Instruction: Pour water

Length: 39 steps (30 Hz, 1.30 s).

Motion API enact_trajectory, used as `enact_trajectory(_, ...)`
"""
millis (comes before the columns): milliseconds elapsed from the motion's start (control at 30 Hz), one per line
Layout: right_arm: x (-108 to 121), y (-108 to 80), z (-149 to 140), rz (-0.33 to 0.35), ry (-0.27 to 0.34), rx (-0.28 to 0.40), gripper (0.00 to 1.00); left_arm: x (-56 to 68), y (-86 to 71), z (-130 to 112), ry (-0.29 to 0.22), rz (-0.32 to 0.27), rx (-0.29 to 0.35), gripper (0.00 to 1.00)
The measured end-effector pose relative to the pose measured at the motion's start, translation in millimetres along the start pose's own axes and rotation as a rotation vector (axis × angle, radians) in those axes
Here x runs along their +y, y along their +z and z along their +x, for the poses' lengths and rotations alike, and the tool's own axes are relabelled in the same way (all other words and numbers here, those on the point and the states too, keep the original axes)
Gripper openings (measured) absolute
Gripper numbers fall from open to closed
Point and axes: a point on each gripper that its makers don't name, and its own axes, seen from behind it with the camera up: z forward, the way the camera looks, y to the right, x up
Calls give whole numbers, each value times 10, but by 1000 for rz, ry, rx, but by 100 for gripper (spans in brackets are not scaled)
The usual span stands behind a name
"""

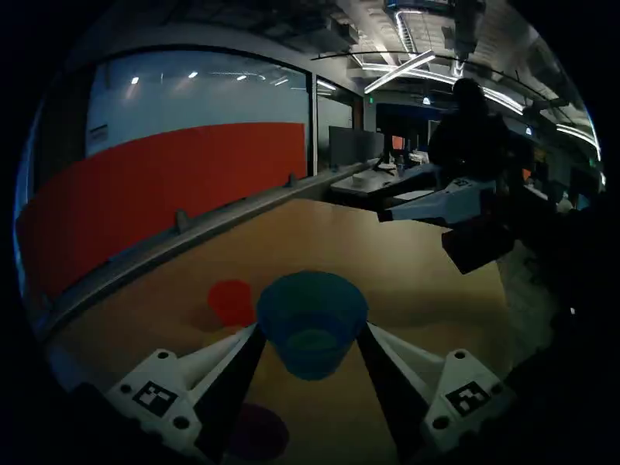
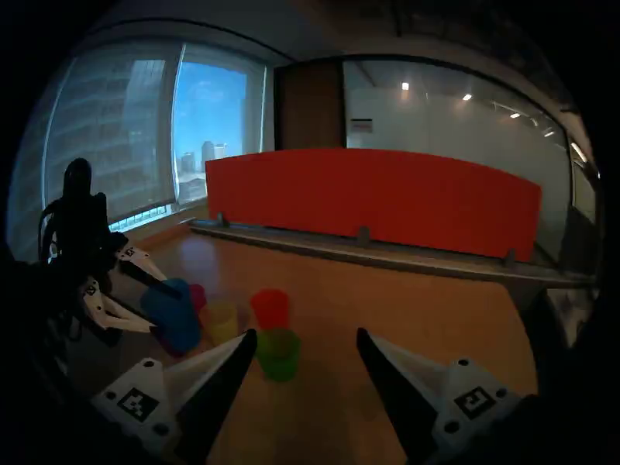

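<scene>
- left gripper [image 1: 308, 327]: claw clamped on the blue cup [image 1: 311, 310], one finger pressed to each side of the wall. the open mouth shows in the left gripper view, with a greenish patch down inside. cannot tell if the cup's base touches the table [image 1: 403, 279].
- right gripper view: same blue cup [image 2: 174, 314] sits in the left gripper [image 2: 159, 310] near the table's left edge, and looks tilted.
- right gripper [image 2: 304, 335]: fingers spread well apart, nothing between them. the green cup [image 2: 277, 353] stands just beside its left finger, toward the near edge of the table [image 2: 434, 310].
- red cup [image 2: 270, 308] is upright just behind the green one, toward the edge that carries the red partition [image 2: 372, 198]. yellow cup [image 2: 220, 320] stands beside the red, between it and the blue cup. a pink cup [image 2: 198, 294] peeks out behind the blue.
- left gripper view: red cup [image 1: 231, 301] is just left of the blue cup. purple cup [image 1: 260, 430] is low, by the near edge. right gripper [image 1: 395, 213] hangs over the table's far right side, with a dark figure [image 1: 469, 132] behind it.
- writing: black-and-white square marker [image 1: 155, 397] on each finger base, a pattern and no letters. small sign [image 2: 360, 124] on the glass wall, too small to read.
</scene>
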Motion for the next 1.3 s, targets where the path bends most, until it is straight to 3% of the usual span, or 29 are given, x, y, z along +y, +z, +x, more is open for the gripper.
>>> enact_trajectory(267, -39, 25, 20, 5, -7, 3, 99, -99, -154, 174, -28, 22, 79, 83)
enact_trajectory(667, -134, 68, 83, 23, -19, 12, 99, -190, -414, 467, -16, 52, 169, 83)
enact_trajectory(1300, -275, 291, 19, 56, -32, -14, 99, -646, -877, 579, -10, 183, 207, 83)
